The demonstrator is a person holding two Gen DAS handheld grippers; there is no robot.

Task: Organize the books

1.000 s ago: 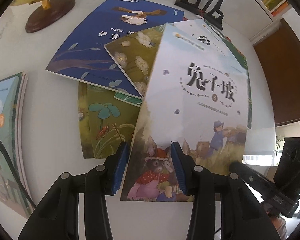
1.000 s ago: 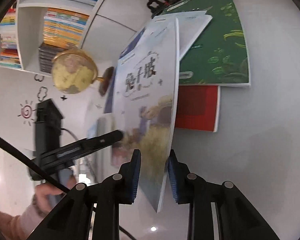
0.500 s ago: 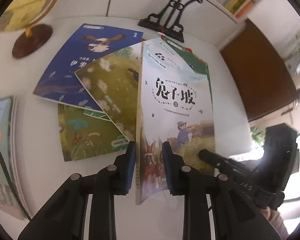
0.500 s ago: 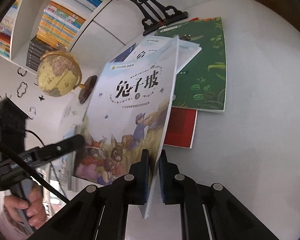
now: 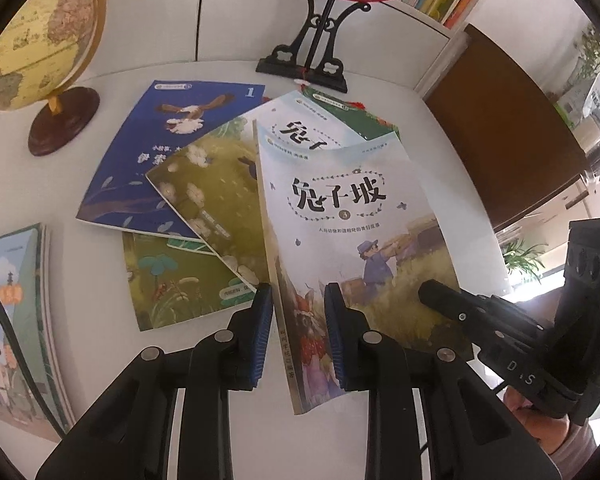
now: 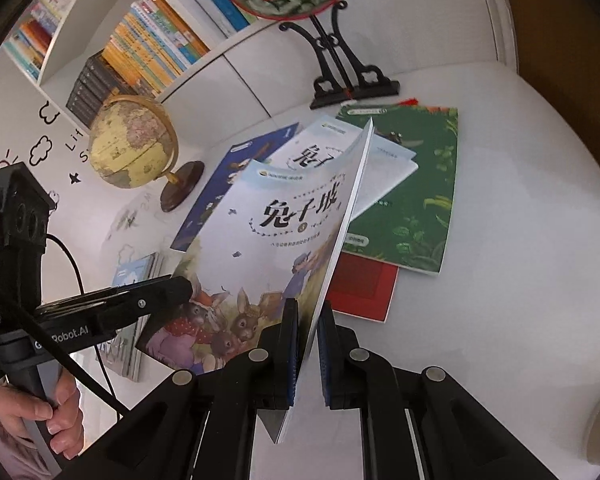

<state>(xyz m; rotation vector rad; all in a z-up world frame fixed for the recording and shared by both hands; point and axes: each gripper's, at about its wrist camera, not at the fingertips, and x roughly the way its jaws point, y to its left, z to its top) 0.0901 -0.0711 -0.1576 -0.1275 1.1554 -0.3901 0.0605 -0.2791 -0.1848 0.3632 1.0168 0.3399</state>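
Note:
A pale blue picture book with rabbits (image 5: pixel 352 216) hangs tilted above the pile, held from both sides. My left gripper (image 5: pixel 300 312) is shut on its spine edge near the bottom corner. My right gripper (image 6: pixel 309 312) is shut on the opposite long edge (image 6: pixel 340 240), seen end-on. One finger (image 5: pixel 440 294) of the right gripper lies across the cover. The left gripper's finger (image 6: pixel 168 288) reaches the rabbit corner. Under it lie a second pale book (image 5: pixel 300 136), an olive flower book (image 5: pixel 216 200), a blue bird book (image 5: pixel 172 152) and a dark green book (image 6: pixel 416 208).
A globe (image 5: pixel 32 32) stands at the back left, and a black fan stand (image 5: pixel 312 64) at the back middle. A stack of books (image 5: pixel 16 320) lies at the left edge, a red book (image 6: pixel 364 288) at the right. Shelves of books (image 6: pixel 148 40) fill the wall behind.
Both grippers closed on the rabbit book and rose with it. It left the pile, and the globe and stand came further into view.

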